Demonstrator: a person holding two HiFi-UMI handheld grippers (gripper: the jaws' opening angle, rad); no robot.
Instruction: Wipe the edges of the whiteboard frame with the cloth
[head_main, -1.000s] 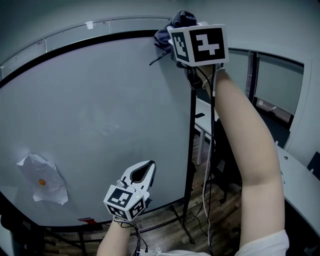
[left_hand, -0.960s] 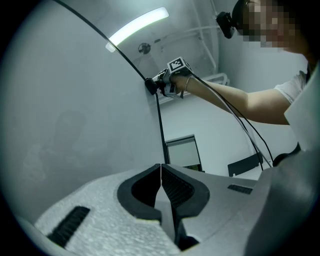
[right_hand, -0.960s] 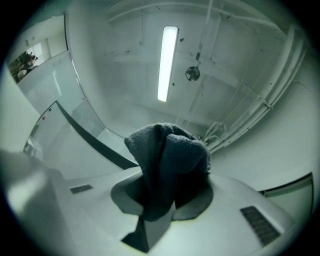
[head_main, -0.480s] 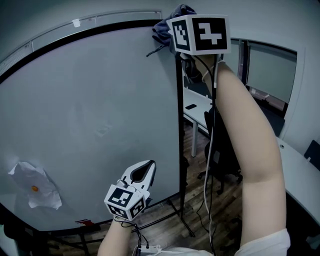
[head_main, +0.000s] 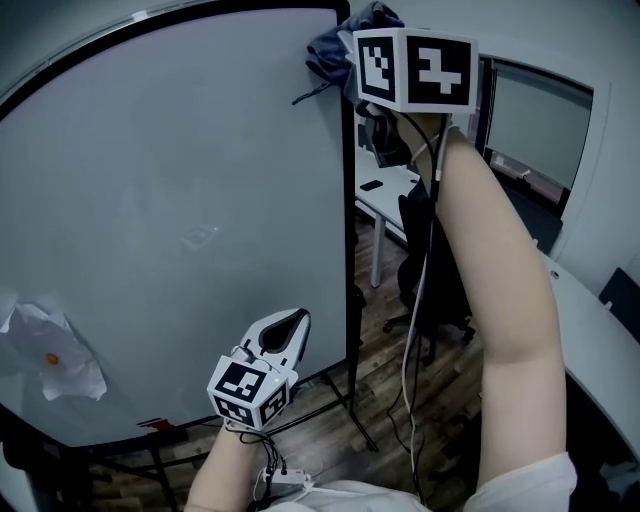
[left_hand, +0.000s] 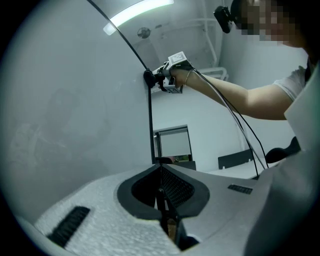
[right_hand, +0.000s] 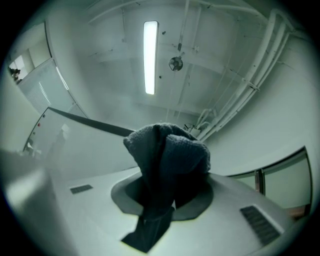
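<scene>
We hold the right gripper (head_main: 350, 62) high, its jaws clamped on the dark cloth (head_main: 335, 48). The cloth bunches out past the jaws (right_hand: 167, 160) and sits at the upper right corner of the whiteboard (head_main: 180, 200), against the black frame (head_main: 349, 200). From the left gripper view we see that same corner, with the cloth (left_hand: 149, 77) touching the frame where the top edge meets the right edge.

Our left gripper (head_main: 297, 322) hangs low in front of the board's lower part, near its right edge. Its jaws are pressed together with nothing between them (left_hand: 161, 172).

A crumpled paper (head_main: 45, 350) sticks to the board's lower left. Beyond the frame stand a desk (head_main: 390, 195) and a chair (head_main: 435, 270).
</scene>
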